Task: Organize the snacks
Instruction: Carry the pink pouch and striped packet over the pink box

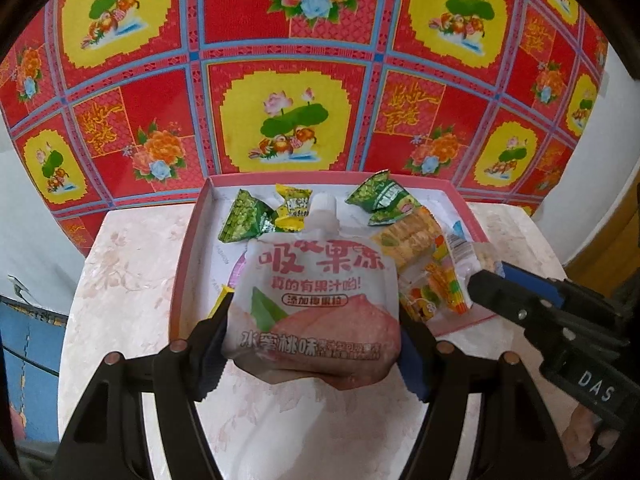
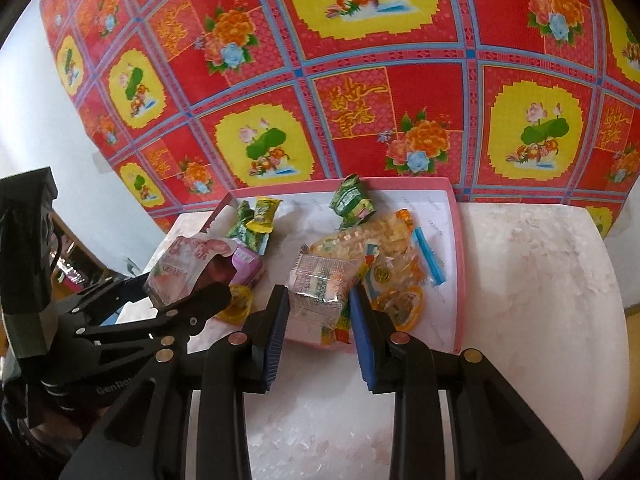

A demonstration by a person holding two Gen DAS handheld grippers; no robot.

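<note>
A white peach jelly pouch (image 1: 316,292) with a spout is pinched at its lower sides by my left gripper (image 1: 312,326), which holds it above the front of a pink tray (image 1: 185,264). In the right wrist view my right gripper (image 2: 318,296) is shut on a small clear-wrapped snack block (image 2: 320,284) over the tray's (image 2: 459,264) near edge. The left gripper (image 2: 180,292) with the pouch (image 2: 184,266) shows at the left there. The right gripper (image 1: 494,276) enters the left wrist view from the right.
The tray holds green packets (image 1: 244,222), a yellow packet (image 1: 294,208), a clear bag of biscuits (image 2: 372,236) and an orange jelly cup (image 2: 402,306). It sits on a pale marbled tabletop (image 2: 532,292). A red floral cloth (image 1: 288,112) hangs behind.
</note>
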